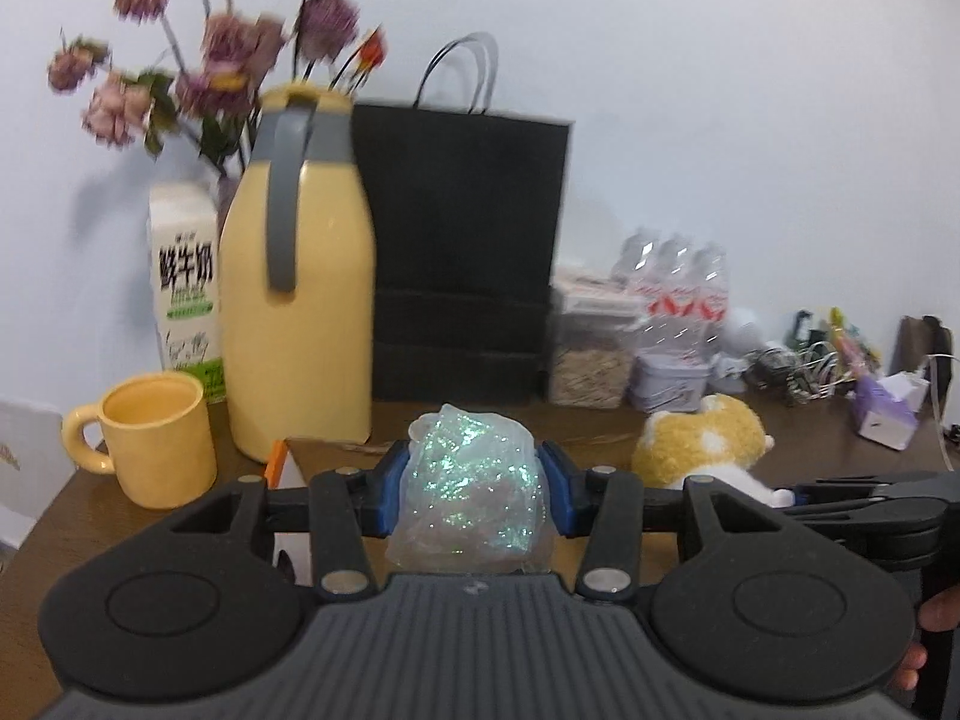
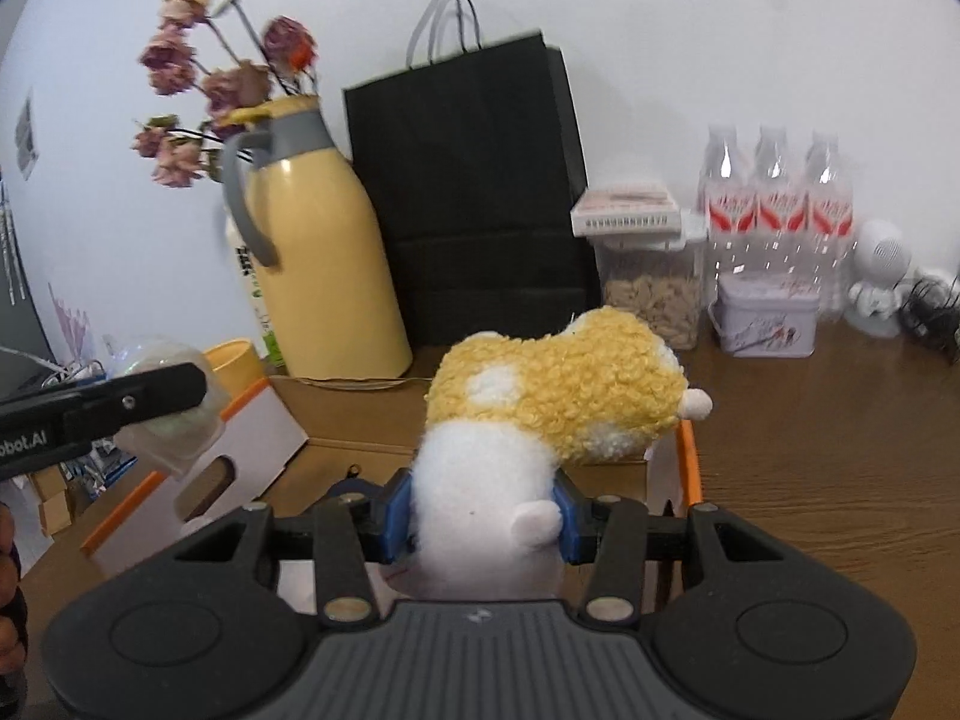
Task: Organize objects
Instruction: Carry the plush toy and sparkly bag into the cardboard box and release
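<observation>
Left tool: clamped on the glittery pouch, lifted above the open box.
Right tool: squeezing the plush toy, likely boxing it.

The flowers are blurred and cut off at the top edge. The carton is mostly hidden behind the jug. The cable clutter cannot be made out.

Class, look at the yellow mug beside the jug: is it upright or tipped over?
Upright. The yellow mug stands on its base on the table, its open rim facing up and handle at the side.
</observation>
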`<action>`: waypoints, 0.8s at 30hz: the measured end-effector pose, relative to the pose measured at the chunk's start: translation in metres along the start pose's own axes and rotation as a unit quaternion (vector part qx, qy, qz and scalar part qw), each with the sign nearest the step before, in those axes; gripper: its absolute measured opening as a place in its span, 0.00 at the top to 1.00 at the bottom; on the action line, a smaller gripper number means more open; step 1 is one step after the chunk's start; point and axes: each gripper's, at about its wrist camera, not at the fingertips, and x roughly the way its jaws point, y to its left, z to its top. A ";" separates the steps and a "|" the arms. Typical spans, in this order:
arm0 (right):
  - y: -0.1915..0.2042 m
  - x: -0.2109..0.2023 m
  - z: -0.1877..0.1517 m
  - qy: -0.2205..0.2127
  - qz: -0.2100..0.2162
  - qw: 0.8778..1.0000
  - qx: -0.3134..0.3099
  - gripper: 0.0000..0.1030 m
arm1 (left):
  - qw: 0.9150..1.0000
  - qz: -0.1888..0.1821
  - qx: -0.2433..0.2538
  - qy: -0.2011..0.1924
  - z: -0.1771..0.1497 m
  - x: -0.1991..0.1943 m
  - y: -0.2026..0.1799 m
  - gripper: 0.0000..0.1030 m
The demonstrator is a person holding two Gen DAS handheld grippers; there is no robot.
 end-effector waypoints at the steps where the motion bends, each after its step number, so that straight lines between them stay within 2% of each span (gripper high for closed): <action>1: -0.002 0.007 0.001 0.007 0.001 1.000 0.003 0.56 | 1.000 0.002 -0.004 0.006 -0.001 0.006 0.004 0.55; 6: -0.008 0.028 -0.001 0.022 -0.005 1.000 0.009 0.56 | 0.999 0.007 -0.008 0.039 -0.009 0.028 0.014 0.55; 10: -0.011 0.031 -0.001 0.026 0.007 1.000 0.016 0.55 | 0.999 0.007 -0.001 0.053 -0.014 0.035 0.013 0.52; 12: -0.011 0.030 -0.002 0.028 0.009 0.999 0.014 0.51 | 0.998 0.011 0.003 0.054 -0.016 0.035 0.011 0.45; 13: -0.010 0.031 -0.001 0.028 0.009 0.999 0.014 0.49 | 0.999 0.013 0.004 0.052 -0.016 0.035 0.010 0.34; 14: -0.010 0.030 -0.001 0.027 0.009 0.999 0.014 0.49 | 0.999 0.016 0.003 0.049 -0.016 0.034 0.009 0.15; 15: -0.010 0.029 -0.001 0.025 0.010 1.000 0.015 0.43 | 0.999 0.021 0.001 0.043 -0.016 0.033 0.009 0.04; 16: -0.011 0.028 -0.001 0.022 0.010 1.000 0.016 0.37 | 0.999 0.027 0.000 0.035 -0.015 0.032 0.009 0.00; 18: -0.010 0.026 -0.001 0.014 0.005 1.000 0.017 0.05 | 0.999 0.034 -0.003 0.026 -0.014 0.029 0.009 0.00; 20: -0.010 0.022 0.000 0.005 0.003 1.000 0.016 0.00 | 0.999 0.032 -0.006 0.027 -0.013 0.029 0.010 0.00; 24: -0.007 0.015 0.002 -0.008 -0.009 1.000 0.010 0.00 | 0.999 0.035 -0.005 0.026 -0.012 0.029 0.008 0.00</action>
